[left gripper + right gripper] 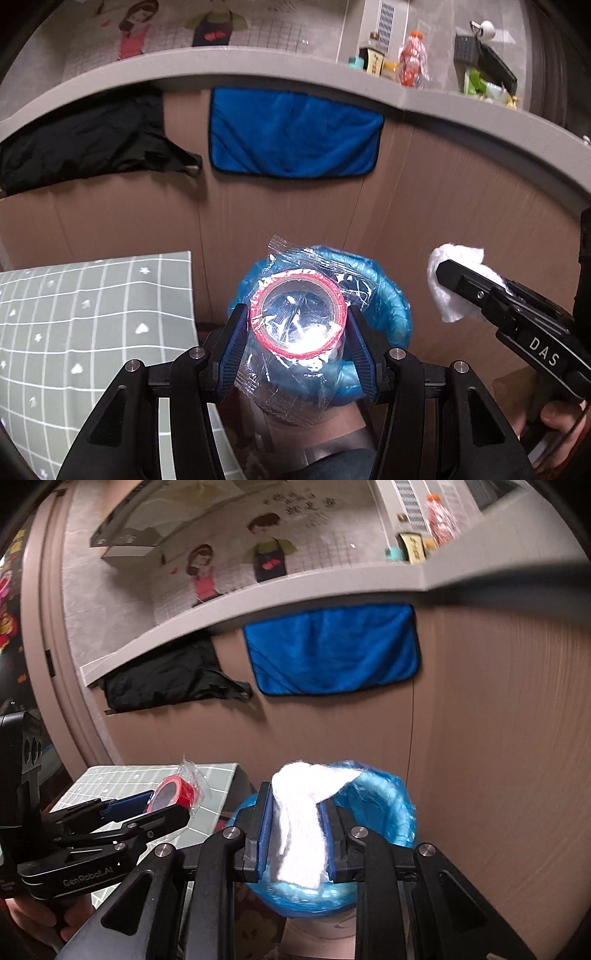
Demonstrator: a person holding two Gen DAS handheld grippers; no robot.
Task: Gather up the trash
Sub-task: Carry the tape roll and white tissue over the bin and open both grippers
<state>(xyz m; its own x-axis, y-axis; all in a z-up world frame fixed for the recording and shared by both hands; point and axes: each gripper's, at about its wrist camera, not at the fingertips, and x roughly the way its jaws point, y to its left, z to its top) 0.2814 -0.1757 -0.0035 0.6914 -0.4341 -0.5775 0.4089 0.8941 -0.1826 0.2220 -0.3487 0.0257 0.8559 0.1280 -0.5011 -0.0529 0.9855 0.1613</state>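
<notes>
Two handheld grippers each carry a piece of trash above a bin lined with a blue plastic bag. From the left wrist view, the left gripper [297, 325] has its blue pads pressed against the sides of a red tape roll [298, 320] sealed in crinkled clear wrapping, and the roll hangs directly over the mouth of the blue-lined bin [391, 306]. To its right, the right gripper [461, 291] is clamped on a crumpled white tissue [448, 258], which is beside the bin rather than over it in this view. From the right wrist view, the white tissue [301, 827] drapes between that gripper's narrowed pads, with the bin's blue liner [384, 801] just behind and beneath it. A tabletop [92, 317] covered in a grey grid-patterned cloth stands immediately left of the bin; no other trash shows on the visible part of its near edge. What lies inside the bin cannot be seen, because the held items block the opening. Both pieces appear picked up and carried to the bin; releasing them into it is what seems left to do.
</notes>
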